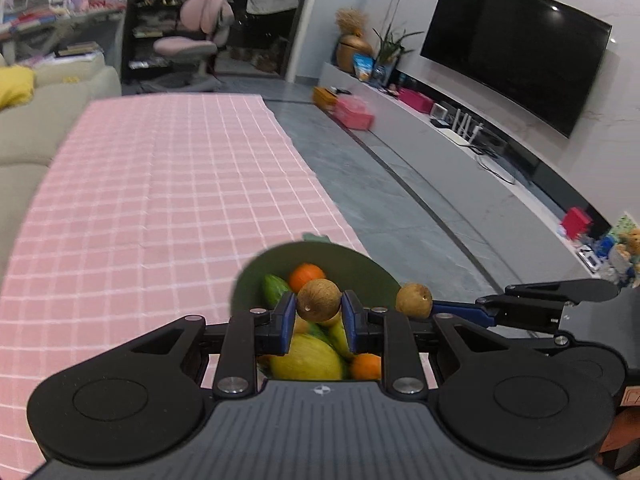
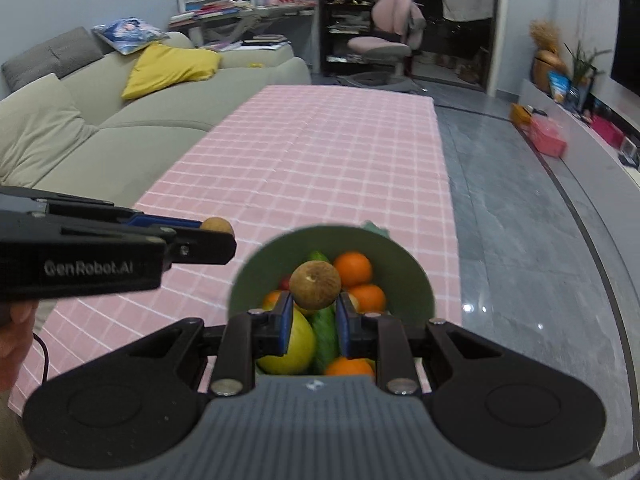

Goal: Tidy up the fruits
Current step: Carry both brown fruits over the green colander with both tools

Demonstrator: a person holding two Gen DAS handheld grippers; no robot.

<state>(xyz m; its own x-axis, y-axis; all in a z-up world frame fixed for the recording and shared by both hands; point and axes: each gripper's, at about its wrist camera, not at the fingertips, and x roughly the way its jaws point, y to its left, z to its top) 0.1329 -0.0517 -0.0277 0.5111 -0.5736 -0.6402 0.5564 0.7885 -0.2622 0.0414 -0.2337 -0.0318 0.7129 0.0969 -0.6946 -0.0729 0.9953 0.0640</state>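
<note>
Left wrist view: left gripper [image 1: 319, 307] clamped on a small round brown fruit, longan-like [image 1: 319, 301], blue pads [image 1: 289, 309] pressing both sides. Fruit held above the green bowl [image 1: 360, 270], which sits near the table's right edge at about 6 o'clock in frame. Bowl contents: orange [image 1: 306, 275], cucumber [image 1: 275, 289], big yellow fruit [image 1: 306, 358], second orange [image 1: 366, 366] at the 5 o'clock side. Pink checked tablecloth [image 1: 160, 200] covers the table, bare from 9 to 12 o'clock. Right gripper [image 1: 434, 307] enters from 3 o'clock, closed on a second brown fruit [image 1: 414, 300], just beside the bowl rim. TV [image 1: 516, 48] on the wall at 1 o'clock, pink chair [image 1: 200, 28] at 11 o'clock.

Right wrist view: right gripper [image 2: 314, 306] clamped on its brown fruit [image 2: 315, 285], pads [image 2: 286, 312] tight against it, directly over the green bowl [image 2: 272, 264]. Inside: oranges [image 2: 353, 268], cucumber [image 2: 325, 334], yellow fruit [image 2: 298, 344], a bit of red, unclear what. Left gripper [image 2: 212, 230] comes in from 9 o'clock, side-on, gripping its brown fruit [image 2: 218, 225] at the tip, over the cloth [image 2: 320, 152], near the bowl but apart from it. Person's hand [image 2: 14, 336] partly visible at 8 o'clock. Beige sofa [image 2: 100, 128] with yellow cushion [image 2: 172, 66] at 10 o'clock.
</note>
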